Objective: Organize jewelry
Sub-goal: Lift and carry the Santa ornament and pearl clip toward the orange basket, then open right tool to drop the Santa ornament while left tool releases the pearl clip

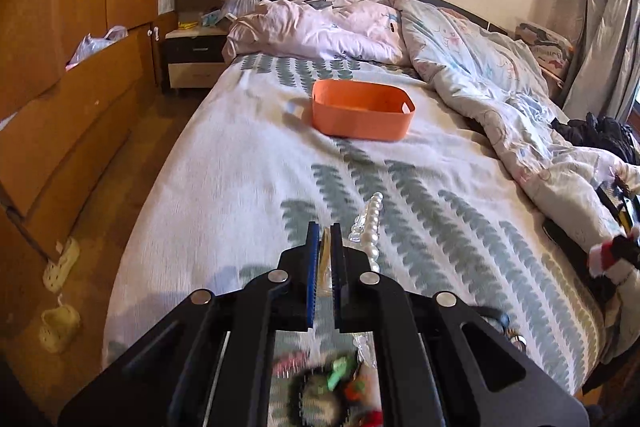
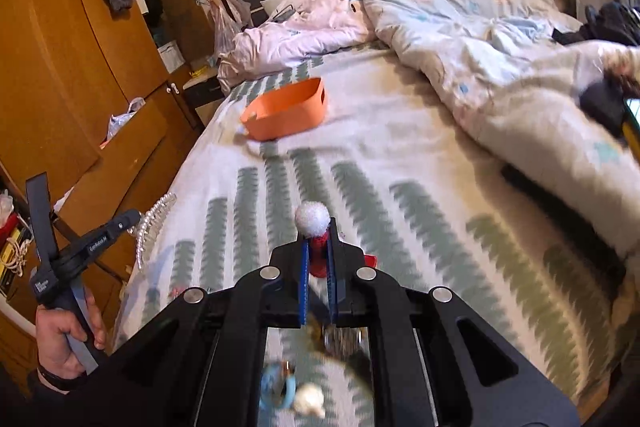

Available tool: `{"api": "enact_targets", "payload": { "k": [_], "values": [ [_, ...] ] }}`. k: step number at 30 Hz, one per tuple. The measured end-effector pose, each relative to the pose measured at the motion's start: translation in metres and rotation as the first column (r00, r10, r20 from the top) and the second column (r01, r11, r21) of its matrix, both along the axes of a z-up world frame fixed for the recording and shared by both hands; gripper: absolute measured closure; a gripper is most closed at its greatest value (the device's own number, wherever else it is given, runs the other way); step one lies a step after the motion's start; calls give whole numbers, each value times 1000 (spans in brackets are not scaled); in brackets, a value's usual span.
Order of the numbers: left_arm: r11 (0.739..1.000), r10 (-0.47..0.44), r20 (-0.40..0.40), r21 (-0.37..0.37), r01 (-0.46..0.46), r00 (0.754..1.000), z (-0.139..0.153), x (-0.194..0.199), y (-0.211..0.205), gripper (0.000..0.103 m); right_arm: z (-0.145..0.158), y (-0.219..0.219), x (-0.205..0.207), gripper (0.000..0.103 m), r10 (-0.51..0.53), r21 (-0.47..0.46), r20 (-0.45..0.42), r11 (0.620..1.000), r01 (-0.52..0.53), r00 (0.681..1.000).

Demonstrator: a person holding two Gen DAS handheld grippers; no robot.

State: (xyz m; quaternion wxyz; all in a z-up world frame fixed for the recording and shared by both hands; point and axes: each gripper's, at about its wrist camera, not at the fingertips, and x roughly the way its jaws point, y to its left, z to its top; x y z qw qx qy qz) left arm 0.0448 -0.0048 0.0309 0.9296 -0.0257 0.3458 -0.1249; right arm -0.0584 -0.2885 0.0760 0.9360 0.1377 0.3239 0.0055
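My left gripper [image 1: 325, 233] is shut on a thin gold-coloured jewelry piece [image 1: 326, 251], held above the bed. A pearl hair comb [image 1: 370, 227] lies on the bedspread just right of its fingertips; it also shows in the right wrist view [image 2: 154, 223]. My right gripper [image 2: 318, 241] is shut on a red ornament with a white pom-pom [image 2: 313, 219]. An orange bin [image 1: 360, 109] stands open further up the bed, also in the right wrist view [image 2: 286, 115]. Several small blurred trinkets [image 1: 340, 383] lie under the left gripper, others [image 2: 292, 391] under the right.
Crumpled duvets [image 1: 460, 67] cover the bed's far and right side. A wooden wardrobe [image 1: 60, 67] and a nightstand [image 1: 196, 55] stand left of the bed. Slippers [image 1: 60, 307] lie on the floor. Dark clothes [image 1: 600, 135] lie at the right edge.
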Motion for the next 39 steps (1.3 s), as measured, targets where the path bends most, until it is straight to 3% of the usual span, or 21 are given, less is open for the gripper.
{"api": "enact_targets", "payload": {
  "k": [10,19,32,39],
  "values": [
    [998,-2,-16,63,3,1000,-12,68,-22,98,-9,-5,114,95,5,-21,-83,1000,-7,997],
    [996,4,-31,94,-1,1000,-33,116,-39,98,-60,-9,190,95,3,-35,-172,999,-9,985],
    [992,3,-35,126,1,999,-68,146,-51,97,-102,-27,227,94,-34,-76,-224,997,17,974],
    [991,19,-18,136,-17,1000,-66,143,-52,94,-98,-23,227,87,-20,-83,-203,997,3,979]
  ]
}}
